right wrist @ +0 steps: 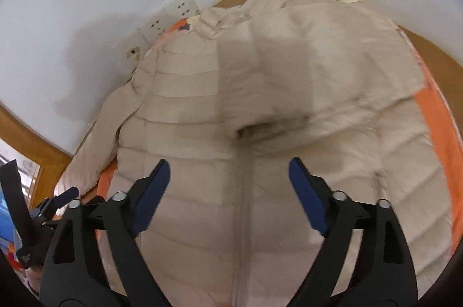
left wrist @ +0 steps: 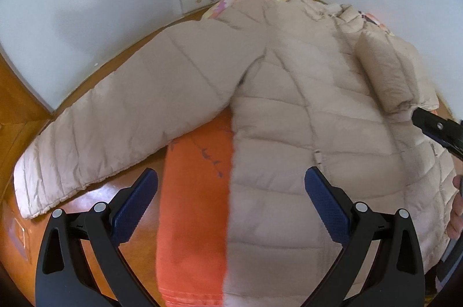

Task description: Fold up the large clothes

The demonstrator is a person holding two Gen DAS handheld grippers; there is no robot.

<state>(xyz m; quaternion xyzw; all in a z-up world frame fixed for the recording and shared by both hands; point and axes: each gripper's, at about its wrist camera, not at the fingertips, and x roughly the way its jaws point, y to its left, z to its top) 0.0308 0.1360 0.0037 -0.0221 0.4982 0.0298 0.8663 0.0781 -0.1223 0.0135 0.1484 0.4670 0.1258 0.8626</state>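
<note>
Beige quilted jacket (left wrist: pixel 303 119), flat on bench (left wrist: pixel 139 182): right sleeve (left wrist: pixel 385 75) folded in. Both my claws (right wrist: pixel 228 194) gape empty; left sleeve (left wrist: pixel 115 116) next, by its cuff.

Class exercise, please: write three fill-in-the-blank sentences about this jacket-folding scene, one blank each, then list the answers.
1. The puffer jacket is coloured ____.
2. The cloth under the jacket is coloured ____.
3. One sleeve lies folded across the jacket's front; the other sleeve stretches out toward the ____ of the left wrist view.

Answers: beige; orange; left
</note>
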